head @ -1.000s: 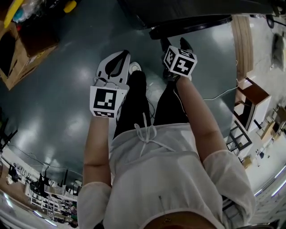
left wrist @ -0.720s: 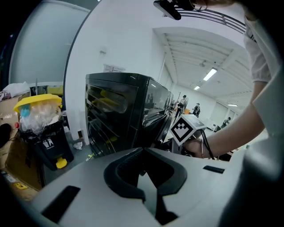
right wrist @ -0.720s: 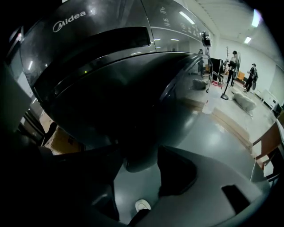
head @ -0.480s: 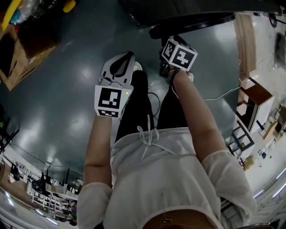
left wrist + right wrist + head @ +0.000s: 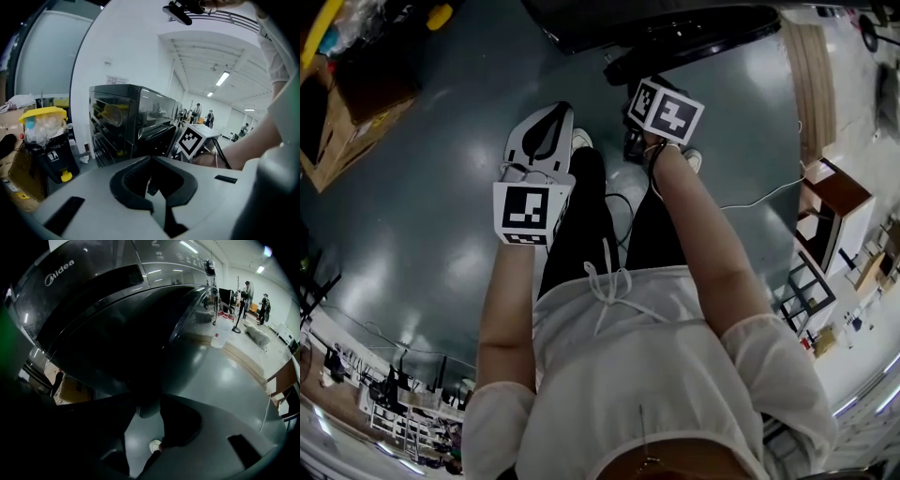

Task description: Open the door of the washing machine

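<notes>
right gripper view is showing the right gripper (image 5: 149,411) pointing steeply down at the black midea washing machine (image 5: 61,282), its jaws closing around the lower lip of the round, bulging door (image 5: 122,343). that lip is sitting between the jaws and seems to be touching one of them, but a firm pinch is not yet showing, and grey floor (image 5: 225,376) is showing through the gap beneath. the door is looking as if it is lying against the machine's front, so the opening proper is not yet begun. whether the latch is freed i am not able to tell. the left gripper (image 5: 151,163) is hanging off to the side, clear of the machine, its jaws together on nothing. as i am judging it, the reach is done and the grasp is being made. what is remaining is finishing the grip, pulling the lip outward to release the catch, and swinging the door wide.
</notes>
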